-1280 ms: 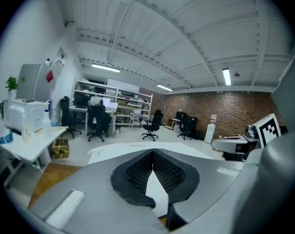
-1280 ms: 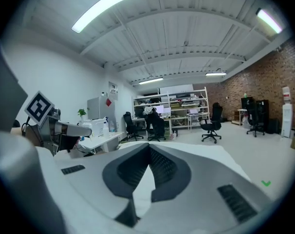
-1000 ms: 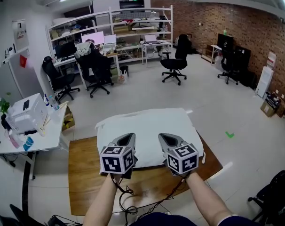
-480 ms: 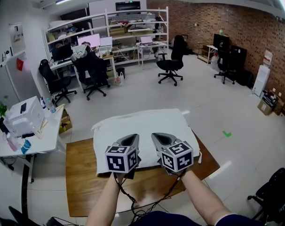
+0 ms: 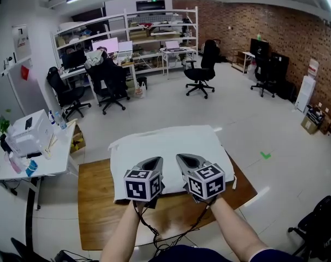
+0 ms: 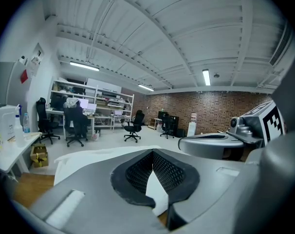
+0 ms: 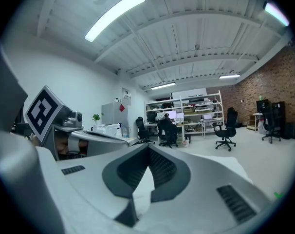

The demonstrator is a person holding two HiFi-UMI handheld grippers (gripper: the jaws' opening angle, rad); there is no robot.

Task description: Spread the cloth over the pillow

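Fingers shut tight, the left gripper [image 5: 154,161] and right gripper [image 5: 185,159] meet at the near hem of the cloth [image 5: 171,141] draped across the pillow on the desk [image 5: 100,212], where an uneven tug would likely bunch it or drag it off.

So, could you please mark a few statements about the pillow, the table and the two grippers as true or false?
1. The white pillow lies on the brown wooden table. True.
2. Both grippers' jaws stand wide apart. False: the left gripper and the right gripper are both shut.
3. The grippers sit at the pillow's far edge. False: they are side by side at its near edge.
4. A black office chair stands on the floor beyond the table. True.
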